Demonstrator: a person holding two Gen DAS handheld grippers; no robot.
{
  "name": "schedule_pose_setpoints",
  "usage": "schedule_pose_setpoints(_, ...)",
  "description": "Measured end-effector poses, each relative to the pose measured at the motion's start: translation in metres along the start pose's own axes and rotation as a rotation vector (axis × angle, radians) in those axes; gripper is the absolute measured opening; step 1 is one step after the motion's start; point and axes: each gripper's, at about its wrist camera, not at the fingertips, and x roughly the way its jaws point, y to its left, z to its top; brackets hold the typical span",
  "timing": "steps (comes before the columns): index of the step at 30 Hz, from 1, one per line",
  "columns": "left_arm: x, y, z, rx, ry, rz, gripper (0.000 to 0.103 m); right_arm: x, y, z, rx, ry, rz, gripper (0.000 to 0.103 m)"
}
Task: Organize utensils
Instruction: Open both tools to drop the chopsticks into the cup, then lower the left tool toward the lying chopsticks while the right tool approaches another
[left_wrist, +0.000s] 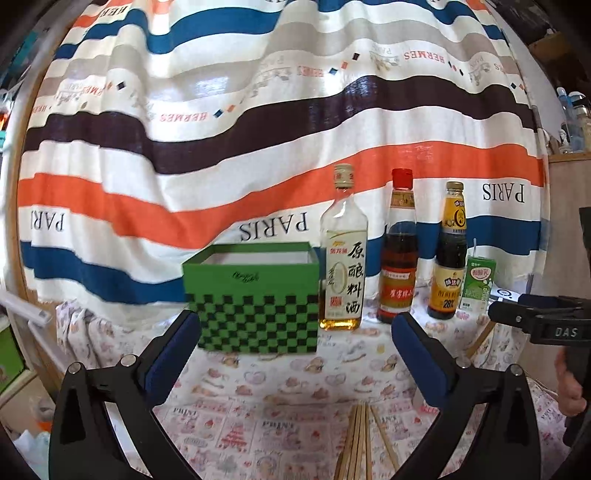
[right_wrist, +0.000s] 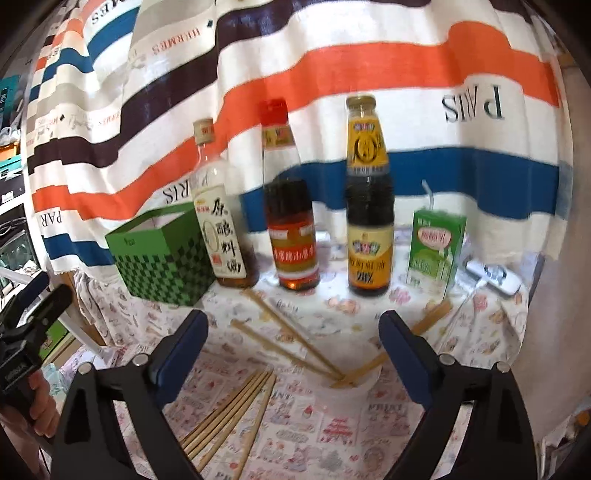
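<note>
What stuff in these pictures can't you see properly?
- Inside of the green box: both views, hidden by its own walls.
- Chopsticks on the table: left wrist view, lower ends cut off by the bottom edge.
- White cup holding chopsticks: right wrist view, washed out by glare.
- Milk carton print: right wrist view, blurred.

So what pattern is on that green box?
The green box has a plain green upper band over a green-and-black checkerboard; clearest in the left wrist view.

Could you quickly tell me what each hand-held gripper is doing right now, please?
Left hand-held gripper: open, holding nothing, above the chopsticks.
Right hand-held gripper: open, holding nothing, above the white cup.
</note>
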Motion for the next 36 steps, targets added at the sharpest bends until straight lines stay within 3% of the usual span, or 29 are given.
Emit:
schedule_pose_setpoints(2,0.001,0.002,-0.005,0.011,0.081,0.035,0.103,-0.004,-0.001,-0.005,0.034,0.006,0.008,0.093)
schedule_pose_setpoints(3,0.0,0.004,-0.007,0.023,0.109,0.018,0.103,-0.007,-0.001,-0.008,0.046,0.006,0.007,0.093)
schedule_pose_setpoints(8,-0.019,0.008,-0.018,0.074,0.074,0.04,0.103,-0.02,-0.003,-0.024,0.054,-0.039,-0.046,0.095)
schedule_pose_setpoints(10,-0.022,0.011,-0.021,0.061,0.082,0.013,0.102,-0.021,-0.003,-0.029,0.031,-0.038,-0.038,0.103)
schedule_pose_setpoints(14,-0.025,0.011,-0.031,0.049,0.095,-0.046,0.102,-0.021,-0.002,-0.044,0.019,-0.043,-0.099,0.103)
schedule_pose_setpoints(19,-0.005,0.018,-0.052,-0.023,0.179,-0.097,0.102,-0.01,-0.002,-0.062,0.025,0.0,-0.056,0.103)
schedule_pose_setpoints(22,0.013,0.025,-0.069,-0.074,0.234,-0.035,0.102,0.005,0.003,-0.072,-0.027,0.044,-0.051,0.103)
schedule_pose_setpoints(28,0.036,0.025,-0.106,-0.101,0.313,-0.128,0.102,0.022,0.013,-0.093,-0.111,0.1,-0.043,0.103)
schedule_pose_setpoints(32,0.048,0.023,-0.122,-0.16,0.371,-0.166,0.102,0.032,0.011,-0.103,-0.086,0.145,-0.022,0.103)
schedule_pose_setpoints(34,0.055,0.025,-0.133,-0.222,0.399,-0.155,0.102,0.038,0.006,-0.107,-0.053,0.167,-0.016,0.102)
schedule_pose_setpoints(36,0.065,0.023,-0.145,-0.199,0.473,-0.118,0.101,0.045,0.002,-0.111,-0.025,0.196,-0.028,0.1)
